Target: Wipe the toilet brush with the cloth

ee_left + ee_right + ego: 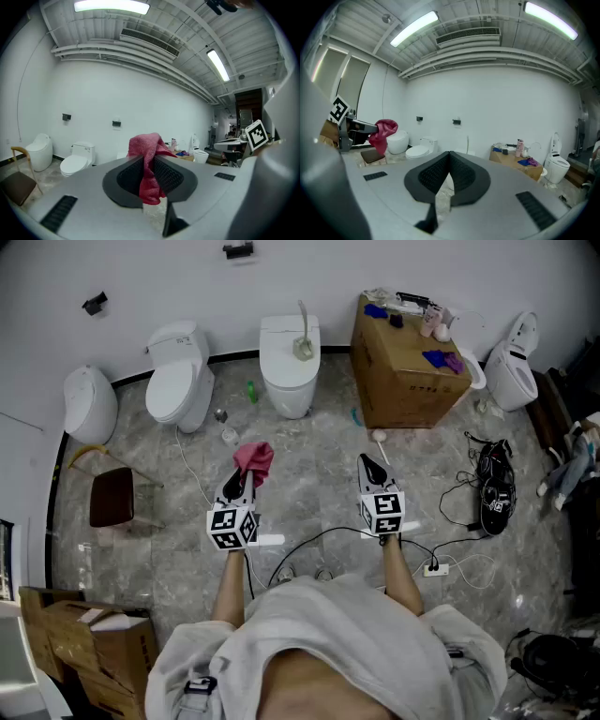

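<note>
my left gripper (238, 482) is pinched tight on the red cloth (254, 459), and the cloth sticks up and hangs down between its jaws, out over the floor (309, 488). my right gripper (372, 465) is squeezed closed with nothing in it, and i hold it beside the left one, a bit apart. the toilet brush (303, 343) is well away from both, resting on the closed lid of the middle white toilet (289, 385) by the back wall (187, 282), with its handle pointing up.
</note>
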Demonstrator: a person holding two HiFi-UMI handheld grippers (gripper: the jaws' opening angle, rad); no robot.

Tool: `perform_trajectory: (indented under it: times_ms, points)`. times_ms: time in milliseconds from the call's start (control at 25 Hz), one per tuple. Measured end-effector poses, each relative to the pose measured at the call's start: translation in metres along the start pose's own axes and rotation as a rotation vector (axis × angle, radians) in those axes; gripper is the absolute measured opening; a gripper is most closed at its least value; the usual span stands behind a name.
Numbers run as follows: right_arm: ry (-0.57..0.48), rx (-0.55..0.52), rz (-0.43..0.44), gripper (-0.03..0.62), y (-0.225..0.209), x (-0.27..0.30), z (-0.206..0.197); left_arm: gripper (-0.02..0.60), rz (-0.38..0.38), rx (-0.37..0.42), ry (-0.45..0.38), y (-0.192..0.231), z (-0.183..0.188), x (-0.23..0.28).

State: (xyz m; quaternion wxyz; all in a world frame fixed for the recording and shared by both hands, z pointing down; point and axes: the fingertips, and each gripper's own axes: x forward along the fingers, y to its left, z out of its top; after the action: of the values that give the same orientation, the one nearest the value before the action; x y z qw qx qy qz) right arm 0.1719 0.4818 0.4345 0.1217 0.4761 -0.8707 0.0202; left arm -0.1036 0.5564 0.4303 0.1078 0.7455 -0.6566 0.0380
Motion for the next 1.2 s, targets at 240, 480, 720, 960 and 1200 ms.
perform_trajectory:
  times_ms: [240, 480, 720, 960, 1200]
  points:
    - [0.004, -0.006, 0.013, 0.031, -0.016, 0.0, -0.005, 0.072, 0.01, 0.007, -0.009, -0.013, 0.002, 0.008]
    - [0.005, -0.015, 0.044, 0.031, -0.029, -0.003, -0.01, 0.072, 0.026, 0.012, -0.017, -0.027, 0.004, 0.015]
    - [-0.007, -0.005, 0.087, 0.032, -0.046, -0.006, -0.016, 0.072, 0.045, 0.011, -0.01, -0.05, -0.002, 0.02]
    - [-0.023, -0.008, 0.108, 0.032, -0.049, 0.003, -0.017, 0.072, 0.053, 0.007, 0.011, -0.057, -0.009, 0.026]
    - [-0.015, -0.015, 0.104, 0.032, -0.053, 0.018, -0.018, 0.072, 0.049, 0.006, 0.012, -0.052, -0.009, 0.043]
